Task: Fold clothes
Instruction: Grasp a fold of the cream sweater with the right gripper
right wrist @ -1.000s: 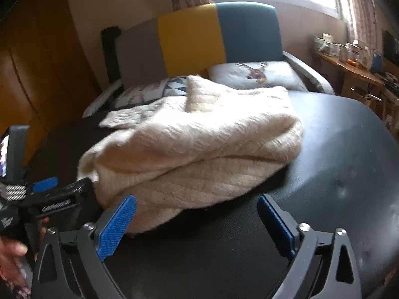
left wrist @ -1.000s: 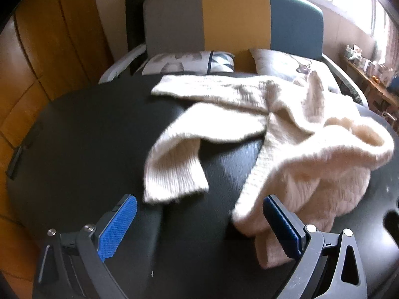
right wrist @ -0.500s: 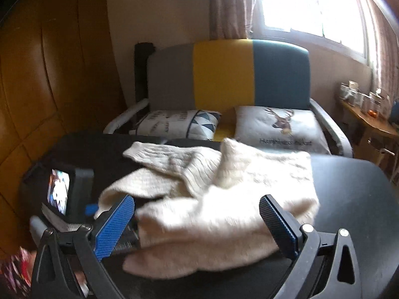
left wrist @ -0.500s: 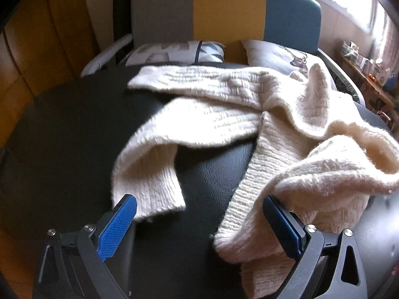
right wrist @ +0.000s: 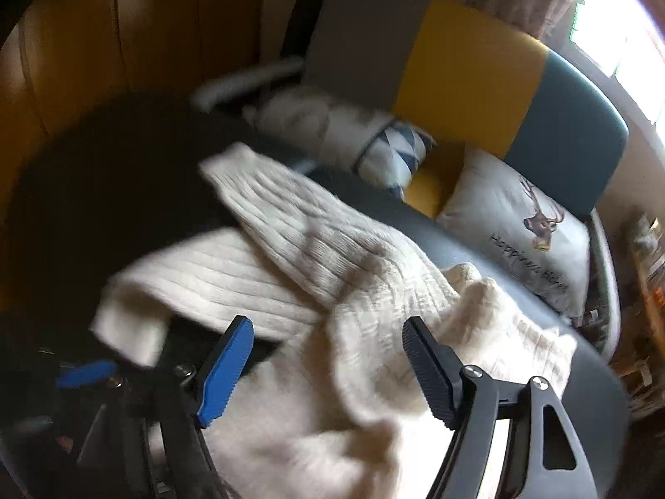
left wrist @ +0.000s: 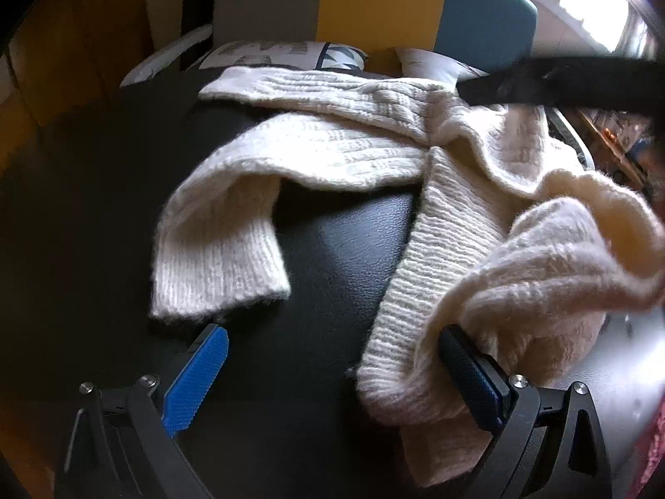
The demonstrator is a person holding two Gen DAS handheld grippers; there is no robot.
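In the left wrist view the left gripper [left wrist: 332, 374] stands wide open over the black table [left wrist: 341, 249], gripping nothing; its right finger [left wrist: 469, 378] lies against the near hem of the cream knit sweater [left wrist: 449, 249], and whether it presses the knit is hard to tell. The lowest part of the hem is cut off behind the gripper frame. One sleeve [left wrist: 220, 245] bends toward the near left and ends in a ribbed cuff flat on the table; the other sleeve [left wrist: 316, 91] stretches along the far edge. The body is bunched in a heap at the right. A dark blurred bar [left wrist: 582, 83], the right tool's frame, crosses the far right and hides part of the sweater and cushions.

The right wrist view is smeared with motion. The right gripper [right wrist: 328, 370] is partly open above the sweater [right wrist: 374, 332], holding nothing. At the near left a blue-tipped black object [right wrist: 87, 374] is too blurred to identify. Beyond the table stands a grey, yellow and teal sofa [right wrist: 469, 66] with a deer cushion [right wrist: 528, 224] and a triangle-pattern cushion [right wrist: 395, 149].
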